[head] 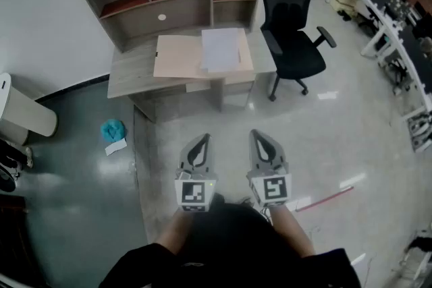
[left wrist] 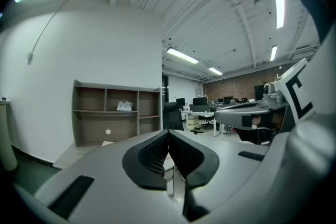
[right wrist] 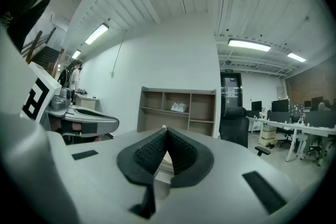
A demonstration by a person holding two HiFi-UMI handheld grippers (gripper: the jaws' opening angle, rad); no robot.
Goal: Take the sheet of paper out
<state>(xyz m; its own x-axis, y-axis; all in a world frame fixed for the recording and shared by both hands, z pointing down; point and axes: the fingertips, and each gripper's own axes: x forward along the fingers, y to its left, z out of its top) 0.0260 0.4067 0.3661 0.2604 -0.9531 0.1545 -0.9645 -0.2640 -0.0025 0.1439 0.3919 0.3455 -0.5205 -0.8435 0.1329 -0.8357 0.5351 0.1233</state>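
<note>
A white sheet of paper (head: 221,48) lies on a tan folder (head: 177,57) on a grey desk (head: 131,71) with a shelf hutch, far ahead in the head view. Both grippers hang side by side over the floor, well short of the desk. My left gripper (head: 200,144) is shut with nothing in it, its black pads (left wrist: 157,152) meeting. My right gripper (head: 263,141) is likewise shut and empty, pads (right wrist: 152,150) together. Each gripper view looks level towards the desk hutch (left wrist: 115,113) (right wrist: 178,110).
A black office chair (head: 293,27) stands right of the desk. A teal cloth (head: 113,129) and a white scrap lie on the floor at left. A white bin (head: 20,108) is at far left. Office desks (head: 395,17) line the right side. A red stick (head: 324,199) lies on the floor.
</note>
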